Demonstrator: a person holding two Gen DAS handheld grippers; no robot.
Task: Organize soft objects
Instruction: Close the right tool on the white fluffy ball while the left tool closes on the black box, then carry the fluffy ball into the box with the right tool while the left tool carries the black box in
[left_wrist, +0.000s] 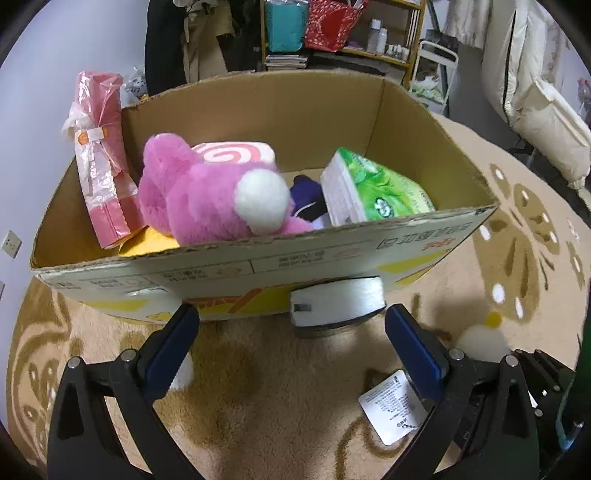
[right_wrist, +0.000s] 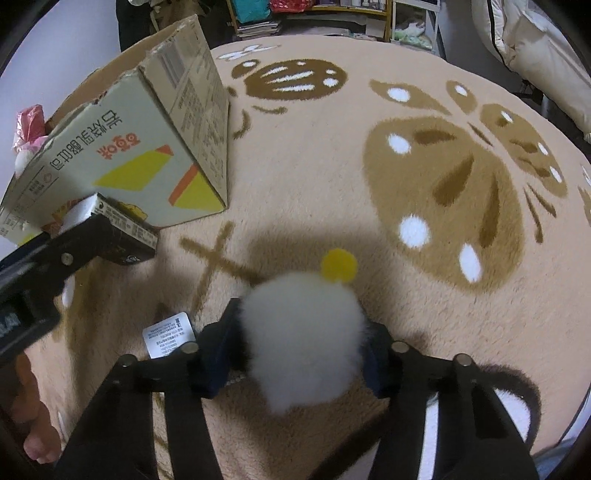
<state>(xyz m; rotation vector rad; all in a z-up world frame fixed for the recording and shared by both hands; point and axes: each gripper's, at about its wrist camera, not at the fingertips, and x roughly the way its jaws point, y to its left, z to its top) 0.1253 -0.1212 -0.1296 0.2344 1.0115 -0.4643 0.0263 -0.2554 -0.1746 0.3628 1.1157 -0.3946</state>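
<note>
Between my right gripper's (right_wrist: 301, 354) closed fingers: fluffy white plush toy (right_wrist: 303, 343), yellow-tipped. Ahead of my open, empty left gripper (left_wrist: 291, 321), brown cardboard box (left_wrist: 258, 254) already holds pink plush bear (left_wrist: 207, 199); white toy remains.

Indoor light, moderate and even, falling from above: soft dark shadows pool on the carpet (left_wrist: 258, 373) under the left gripper (left_wrist: 291, 332) and beside the white plush (right_wrist: 303, 339) in the right wrist view. Heavy fisheye bending in both views, black vignette at the corners; the cardboard box (left_wrist: 258, 110) walls curve. The plush is close to the lens, washed out and blurred, and the pink plush's white pom (left_wrist: 262, 201) is near blown out; background shelves soft.
</note>
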